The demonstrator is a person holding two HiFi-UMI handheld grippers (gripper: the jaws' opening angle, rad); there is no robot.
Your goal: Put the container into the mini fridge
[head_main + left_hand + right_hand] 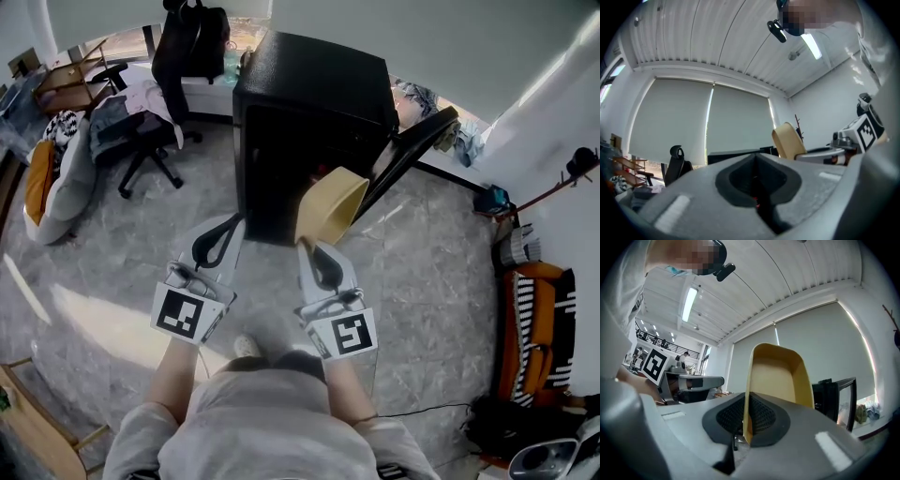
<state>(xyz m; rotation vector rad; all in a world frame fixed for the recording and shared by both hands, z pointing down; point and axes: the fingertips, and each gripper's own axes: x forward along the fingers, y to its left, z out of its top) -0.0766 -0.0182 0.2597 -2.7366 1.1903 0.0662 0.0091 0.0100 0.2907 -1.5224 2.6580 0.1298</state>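
My right tongs [311, 247] clamp the tan container [334, 203] by its rim; the open black mini fridge [314, 84] stands at twelve o'clock. My left tongs [232, 223] are together, empty.

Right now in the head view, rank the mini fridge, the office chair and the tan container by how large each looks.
1. mini fridge, clearly the largest.
2. office chair, clothes draped on it.
3. tan container, the smallest, even though it is held up nearer the camera.

Soft daylight from the blinds [693, 122]; a ceiling lamp [688, 303] glares; fisheye edges bend and darken.
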